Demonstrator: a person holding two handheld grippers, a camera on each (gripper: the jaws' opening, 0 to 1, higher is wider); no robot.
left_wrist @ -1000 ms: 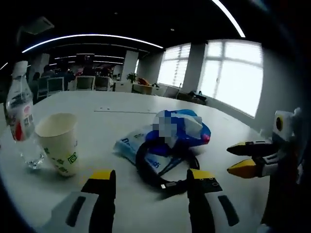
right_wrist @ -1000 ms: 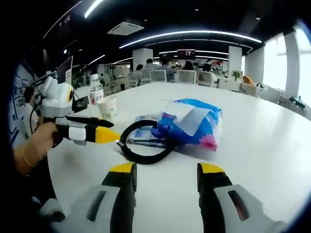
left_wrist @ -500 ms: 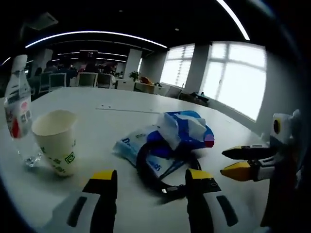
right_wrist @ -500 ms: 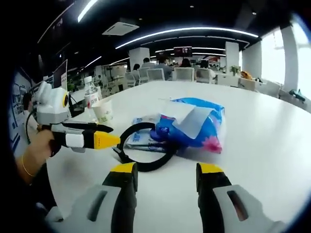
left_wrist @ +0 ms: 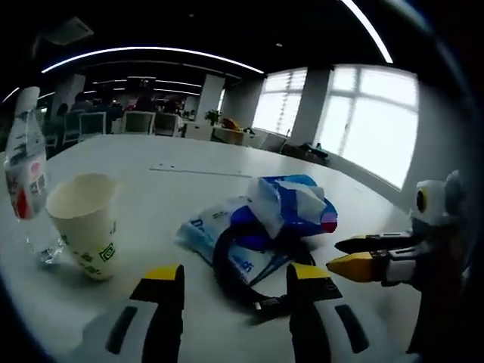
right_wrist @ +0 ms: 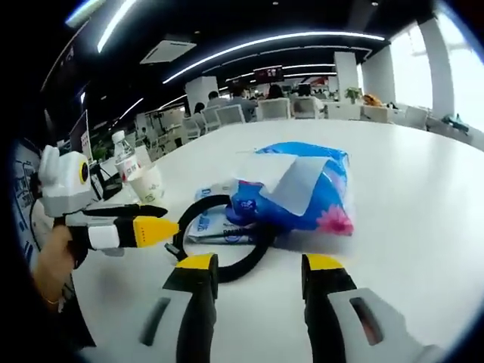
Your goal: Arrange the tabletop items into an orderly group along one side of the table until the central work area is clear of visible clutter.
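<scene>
Big white table [left_wrist: 151, 162] w/ stuff near the middle – blue tissue pack [right_wrist: 302, 185] lying on a flat blue packet [left_wrist: 215, 234], black cable loop [left_wrist: 246, 276] touching them. Paper cup [left_wrist: 82, 223] beside water bottle [left_wrist: 23, 174]. Left gripper [left_wrist: 231, 276] – jaws apart, nothing held. Right gripper [right_wrist: 253, 265] same.

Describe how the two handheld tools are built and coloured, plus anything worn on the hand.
Both are alike. The left tool has black jaws tipped in yellow, a white band behind them and a white head bearing a yellow-ringed disc. The right tool matches. The person's hand wears a thin bracelet at the wrist.
</scene>
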